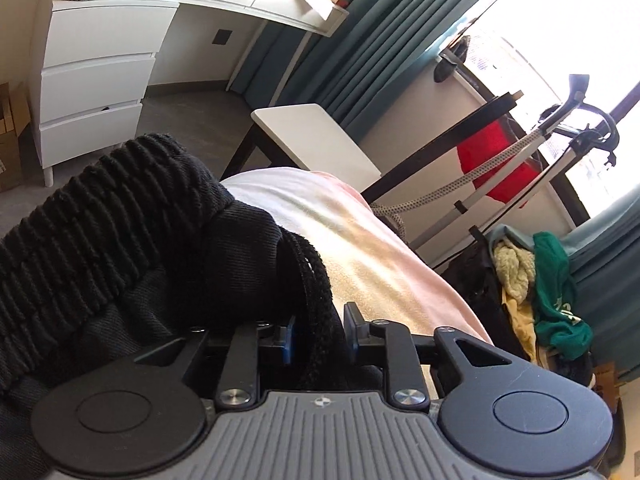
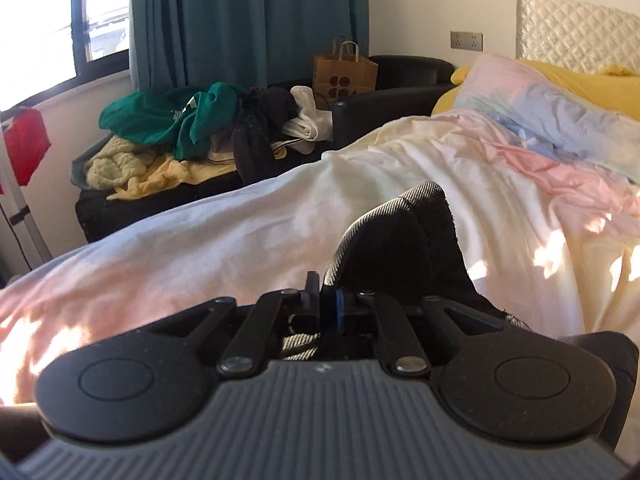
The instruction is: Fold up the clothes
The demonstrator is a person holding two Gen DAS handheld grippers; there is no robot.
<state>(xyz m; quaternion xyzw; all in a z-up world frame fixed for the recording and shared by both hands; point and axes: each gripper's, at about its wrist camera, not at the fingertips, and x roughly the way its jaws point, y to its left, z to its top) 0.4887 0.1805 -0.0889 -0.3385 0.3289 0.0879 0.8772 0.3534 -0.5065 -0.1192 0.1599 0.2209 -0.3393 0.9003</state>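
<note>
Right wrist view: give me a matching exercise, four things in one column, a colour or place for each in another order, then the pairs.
Things:
1. brown paper bag
2. crumpled green garment
3. long pleated curtain
4. bulky bed pillow behind the pastel one

Descriptions:
A. teal, hanging by the window
B. yellow, at the quilted headboard
C. on the black sofa, handles up
D. atop the clothes pile

Pairs: 1-C, 2-D, 3-A, 4-B

Bedroom, domestic: bed (image 2: 400, 184) with pastel duvet and pillows, white chest of drawers (image 1: 96, 92), teal curtains (image 2: 248, 20), clothes heap (image 2: 192, 128) on black sofa.
</note>
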